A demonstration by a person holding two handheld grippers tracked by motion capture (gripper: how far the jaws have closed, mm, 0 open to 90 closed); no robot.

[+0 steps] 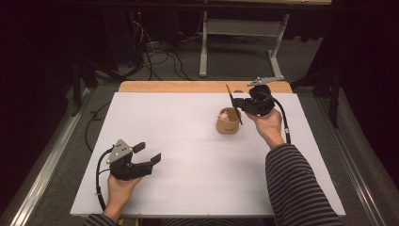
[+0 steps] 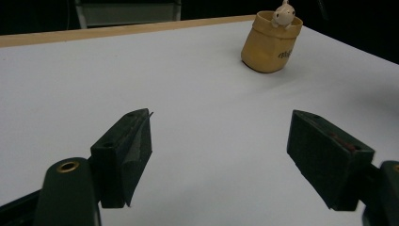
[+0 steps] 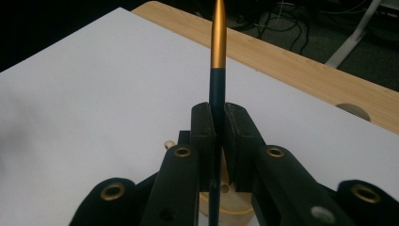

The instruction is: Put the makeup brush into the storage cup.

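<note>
Our right gripper (image 1: 241, 104) pinches the pen (image 3: 218, 70) tight, just above the cup (image 1: 228, 123). We risk missing the rim and tipping it. Our left gripper (image 1: 146, 153) gapes wide, holding nothing.

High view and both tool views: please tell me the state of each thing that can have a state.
Left tool: open, holding nothing, low over the table.
Right tool: shut on the pen, held above the cup.
Cup: upright on the table, a small figure on its rim.

A white worktop (image 1: 188, 188) with a wooden far edge stands in a dark room; cables (image 1: 155, 56) litter the grey floor (image 1: 235, 66) beyond.
</note>
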